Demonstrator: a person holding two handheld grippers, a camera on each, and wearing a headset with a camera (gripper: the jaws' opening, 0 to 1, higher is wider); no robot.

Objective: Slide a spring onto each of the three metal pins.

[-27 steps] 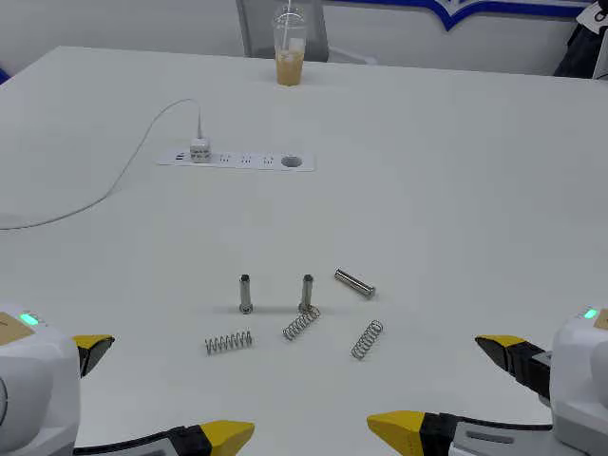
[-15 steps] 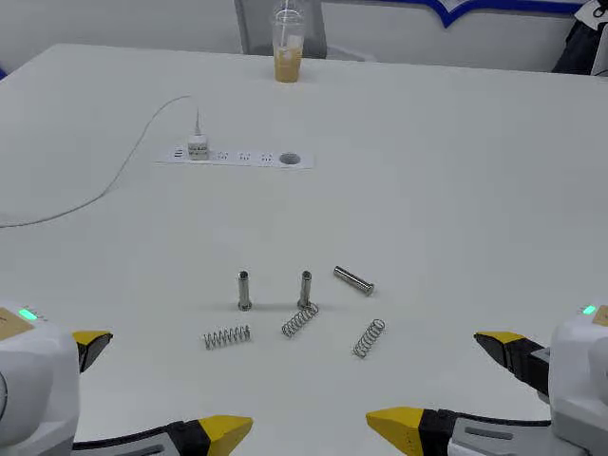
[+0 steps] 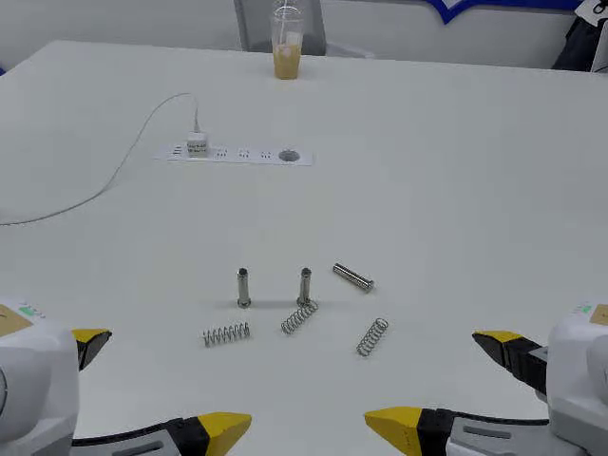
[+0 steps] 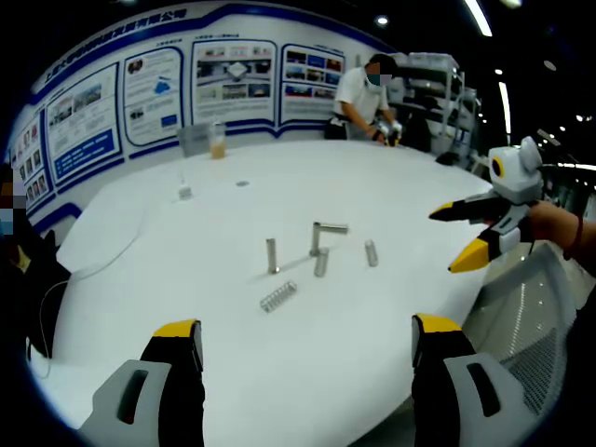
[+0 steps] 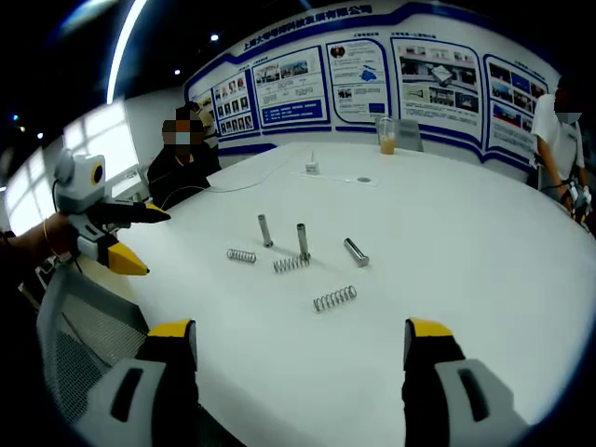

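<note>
Two metal pins (image 3: 243, 287) (image 3: 305, 285) stand upright mid-table, and a third pin (image 3: 353, 277) lies on its side to their right. Three loose springs (image 3: 226, 333) (image 3: 299, 318) (image 3: 371, 336) lie just in front of the pins. My left gripper (image 3: 158, 382) is open at the near left edge, well short of the springs. My right gripper (image 3: 442, 380) is open at the near right. In the left gripper view the left gripper (image 4: 307, 333) faces the pins (image 4: 272, 256) and a spring (image 4: 277, 296). The right gripper (image 5: 298, 331) faces a spring (image 5: 334, 298) and the lying pin (image 5: 356, 251).
A white power strip (image 3: 242, 156) with a plugged-in charger and a cable trailing left lies further back. A plastic cup of drink (image 3: 286, 52) stands at the far edge by a chair. A person (image 4: 361, 93) stands beyond the table, and another (image 5: 182, 154) sits at its side.
</note>
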